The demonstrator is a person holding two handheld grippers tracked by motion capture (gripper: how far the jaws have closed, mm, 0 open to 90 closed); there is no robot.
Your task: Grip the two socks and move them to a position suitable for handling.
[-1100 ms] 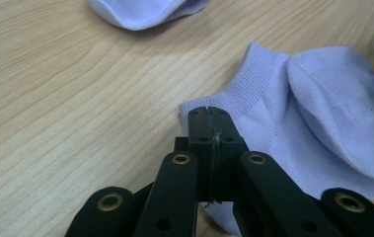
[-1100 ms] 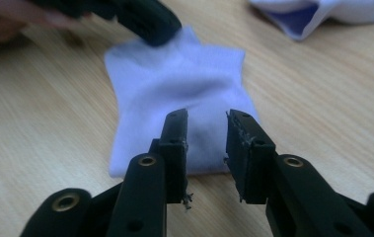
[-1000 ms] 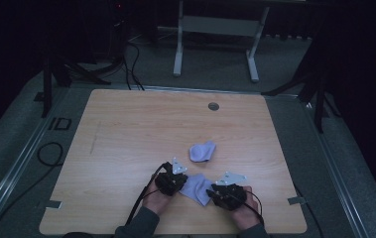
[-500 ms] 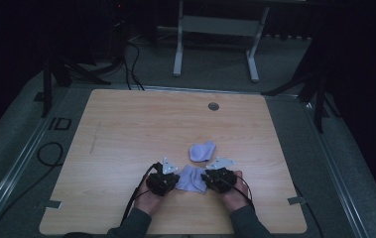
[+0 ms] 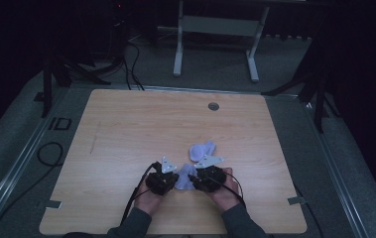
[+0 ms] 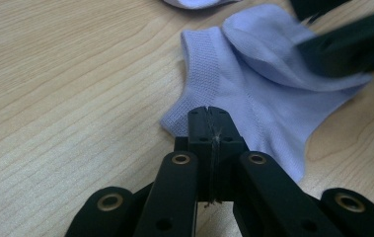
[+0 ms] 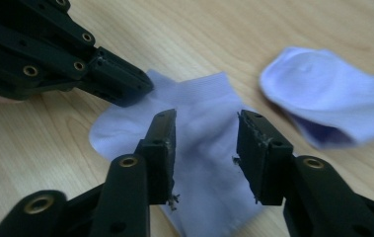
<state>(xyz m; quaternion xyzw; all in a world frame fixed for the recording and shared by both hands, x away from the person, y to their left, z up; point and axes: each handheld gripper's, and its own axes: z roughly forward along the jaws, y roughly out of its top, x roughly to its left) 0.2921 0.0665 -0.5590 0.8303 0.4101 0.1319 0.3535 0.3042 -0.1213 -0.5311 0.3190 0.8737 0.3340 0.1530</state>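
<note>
Two pale lilac socks lie on one wooden counter point(image 5: 126, 129): the near sock point(image 5: 185, 178) spread flat between the tools, and the far sock point(image 5: 202, 150) bunched just beyond it (both also seen in the right gripper view, the near one at point(image 7: 209, 148) and the far one at point(image 7: 332, 98)). There are two hand-held grippers, the left hand-held gripper point(image 5: 161, 182) and the right hand-held gripper point(image 5: 206, 179), each with two black jaws and one grey three-cornered plate on top. Two hands hold them, the left hand point(image 5: 148, 201) and the right hand point(image 5: 225, 196), and the counter has one round grommet point(image 5: 214, 106) near its far edge.
</note>
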